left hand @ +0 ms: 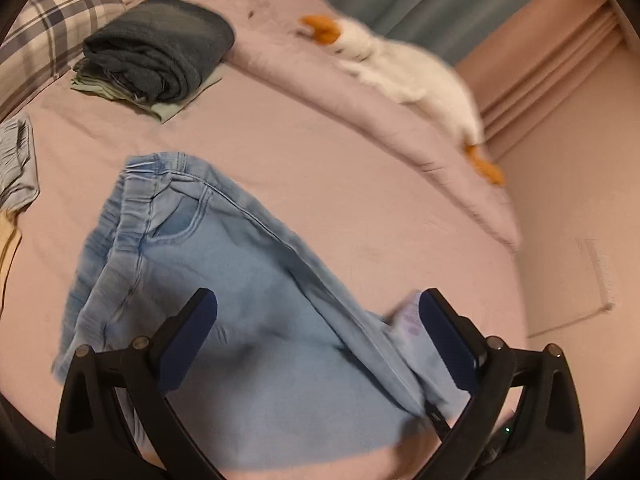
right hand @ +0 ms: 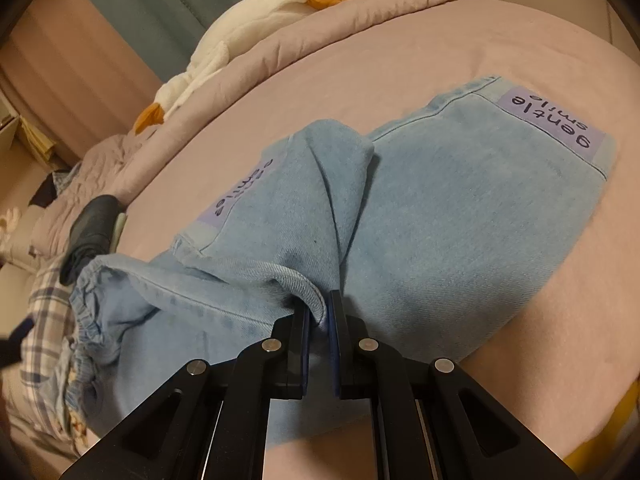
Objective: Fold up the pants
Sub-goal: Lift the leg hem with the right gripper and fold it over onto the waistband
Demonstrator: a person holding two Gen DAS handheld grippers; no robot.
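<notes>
**Right claw pinching the jeans, left claw wide apart above them**

Your right claw (right hand: 319, 312) is clamped on a fold of the jeans (right hand: 460, 208), the denim edge squeezed between its two pads. Ahead of that claw the cloth rises in a bunched ridge, and beyond it, to the right, one leg lies flat on the bed (right hand: 380, 52) with a lilac label (right hand: 554, 124) at its far end. A second label (right hand: 236, 196) shows left of the ridge. The elastic waistband (right hand: 86, 316) hangs low on the claw's left.

Your left claw (left hand: 318, 320) stands wide apart, with nothing gripped; its blue pads (left hand: 188, 340) are clear of the cloth. The jeans (left hand: 240, 320) lie under and ahead of it, waistband (left hand: 148, 176) at the far left and a long seam running from there toward the right finger. A scrap of lilac label (left hand: 410, 316) sits just beside that right pad. This view is blurred.

Further ahead of the left claw, to the left, a pile of folded clothes (left hand: 160, 52) rests on the bed (left hand: 320, 152), with a plaid pillow (left hand: 52, 28) beyond it. Ahead to the right, a white plush goose (left hand: 408, 64) lies on the rumpled quilt (left hand: 400, 140).
</notes>
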